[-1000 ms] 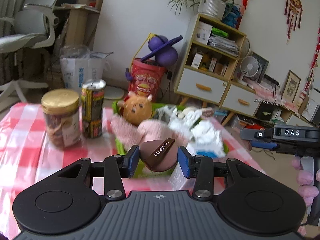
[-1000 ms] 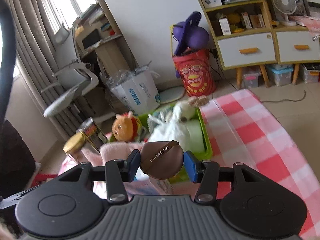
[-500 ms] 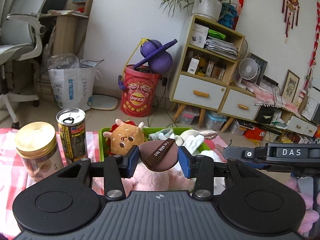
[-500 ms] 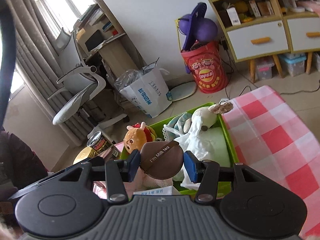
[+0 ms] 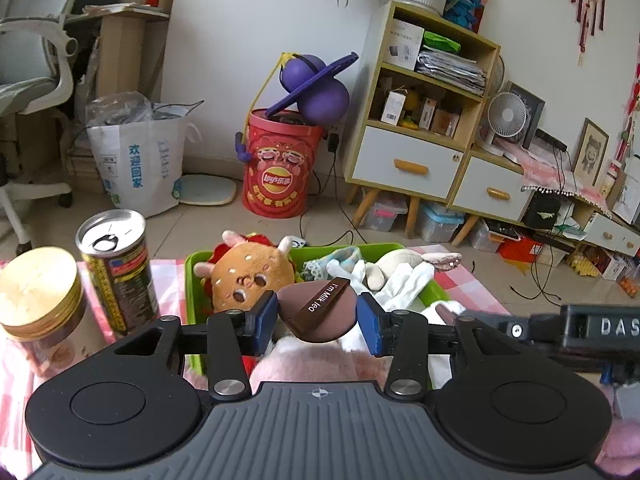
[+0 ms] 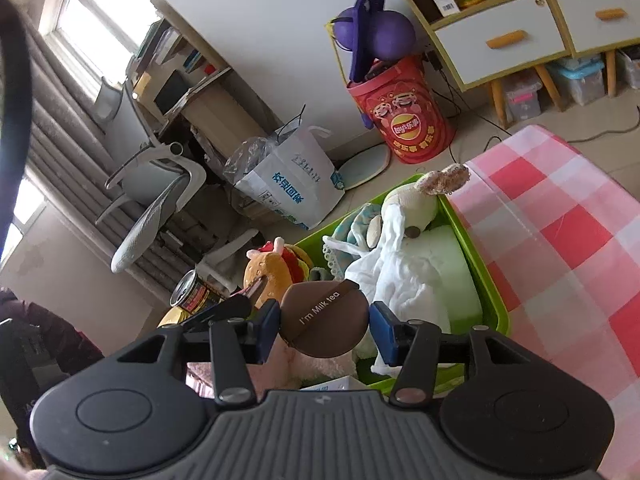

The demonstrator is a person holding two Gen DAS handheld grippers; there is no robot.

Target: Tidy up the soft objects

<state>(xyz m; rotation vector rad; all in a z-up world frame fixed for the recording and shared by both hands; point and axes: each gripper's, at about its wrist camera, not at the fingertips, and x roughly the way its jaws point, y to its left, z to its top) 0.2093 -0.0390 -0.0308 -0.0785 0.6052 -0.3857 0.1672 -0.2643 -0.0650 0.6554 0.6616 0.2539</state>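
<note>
- Pink-and-white checked cloth covers the desk [image 6: 560,240], and behind it is a lived-in room with a shelf unit, a red snack drum and an office chair.
- At the desk's far edge the green bin [image 5: 193,280] is the collecting spot. It already holds a burger plush [image 5: 248,280], a pale rabbit plush [image 6: 412,208] and a crumpled white cloth [image 6: 396,276].
- Your left gripper [image 5: 316,316] holds a brown puff [image 5: 316,310] edge to edge, with both blue pads pressed on its rim. The jaws are only part closed because the disc is wide.
- Your right gripper [image 6: 324,322] carries a second brown puff [image 6: 324,318] the same way. Its jaws are opening, and the pad on the right side barely meets the rim.
- Both tools point down toward the bin's near end, just above a fluffy pink plush [image 5: 320,364]. I judge you hold them there so each puff drops in with the other soft things.
- A gold-lidded jar [image 5: 36,292] and a ring-pull can [image 5: 116,264] stand just left of the bin. They are hard, so they probably stay out.
- Each puff is a flat, rounded, matte brown pad. A darker ribbon band crosses it and reads "I'm Milk tea".
- Neither puff looks squashed in the grip.
- With so little holding it, the right puff could tip sideways as it leaves.
</note>
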